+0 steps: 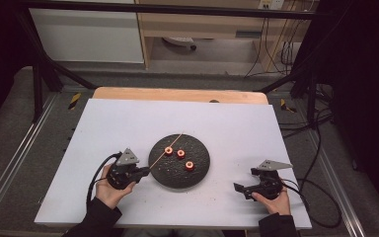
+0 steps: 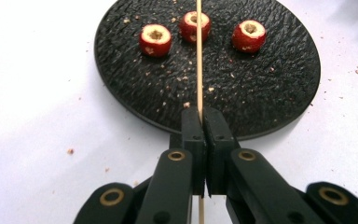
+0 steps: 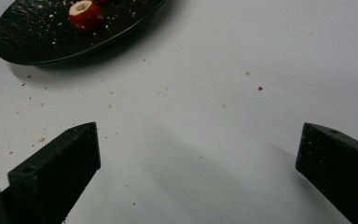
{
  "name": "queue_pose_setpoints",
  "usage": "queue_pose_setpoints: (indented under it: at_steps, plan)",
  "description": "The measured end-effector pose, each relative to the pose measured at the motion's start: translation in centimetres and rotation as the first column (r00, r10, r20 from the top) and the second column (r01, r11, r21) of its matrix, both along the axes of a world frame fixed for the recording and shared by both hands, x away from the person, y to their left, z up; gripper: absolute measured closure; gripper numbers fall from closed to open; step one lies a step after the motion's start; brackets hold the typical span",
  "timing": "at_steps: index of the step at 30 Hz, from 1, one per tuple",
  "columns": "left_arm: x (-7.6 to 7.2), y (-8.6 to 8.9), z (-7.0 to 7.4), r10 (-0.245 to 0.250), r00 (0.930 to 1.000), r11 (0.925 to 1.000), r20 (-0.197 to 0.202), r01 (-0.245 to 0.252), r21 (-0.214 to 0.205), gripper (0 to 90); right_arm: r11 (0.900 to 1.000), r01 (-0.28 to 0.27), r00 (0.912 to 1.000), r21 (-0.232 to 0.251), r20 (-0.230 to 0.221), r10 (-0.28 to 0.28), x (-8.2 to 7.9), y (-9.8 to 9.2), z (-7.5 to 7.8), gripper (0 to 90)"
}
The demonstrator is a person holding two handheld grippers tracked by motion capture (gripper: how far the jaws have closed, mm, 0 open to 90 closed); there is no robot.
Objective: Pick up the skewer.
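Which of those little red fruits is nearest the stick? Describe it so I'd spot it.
Find the round black plate mid-table. Three cored red fruits sit on it. The skewer, clamped in the left gripper, crosses over the leftmost fruit from above; the other two lie clear of it.

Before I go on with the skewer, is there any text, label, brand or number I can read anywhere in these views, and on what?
None can be read.
Black plate, three red cored fruits and wooden skewer: no markings.
Left tongs, shut on the skewer, and open right tongs: no lettering.
White table top: blank.
Yellow-and-black hazard stripes beside the table: a pattern, no words.
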State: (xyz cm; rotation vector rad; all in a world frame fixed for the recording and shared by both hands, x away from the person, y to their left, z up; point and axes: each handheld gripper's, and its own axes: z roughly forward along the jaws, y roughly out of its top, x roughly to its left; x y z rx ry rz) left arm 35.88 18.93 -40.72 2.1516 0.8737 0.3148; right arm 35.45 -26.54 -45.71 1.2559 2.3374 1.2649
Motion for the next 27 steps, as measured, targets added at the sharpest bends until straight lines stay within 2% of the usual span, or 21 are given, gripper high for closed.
queue_pose_setpoints:
  at_steps: [5, 14, 24, 27]
  plan:
    - [-0.7, 1.2, -0.5, 0.026, 0.9996, 0.9992, 0.011, -0.026, -0.032, 88.5, 0.9999, 0.007, 1.0000, 0.008, -0.001, -0.007, 0.1, 0.0, 0.1, 0.5]
    - [-1.5, 2.5, -1.2, 0.044, 0.9985, 0.9961, 0.032, -0.042, -0.077, 88.5, 1.0000, 0.006, 1.0000, 0.003, -0.003, -0.006, 0.1, 0.7, 0.5, 0.5]
    - [-1.9, 3.2, -1.8, 0.055, 0.9977, 0.9937, 0.039, -0.051, -0.100, 88.5, 0.9999, 0.008, 0.9999, -0.012, 0.014, -0.008, 0.3, 2.0, 1.2, 0.5]
    - [-2.0, 3.3, -1.9, 0.057, 0.9971, 0.9937, 0.050, -0.052, -0.100, 88.5, 1.0000, 0.003, 0.9998, 0.002, 0.022, -0.003, 0.2, 2.4, 1.6, 0.5]
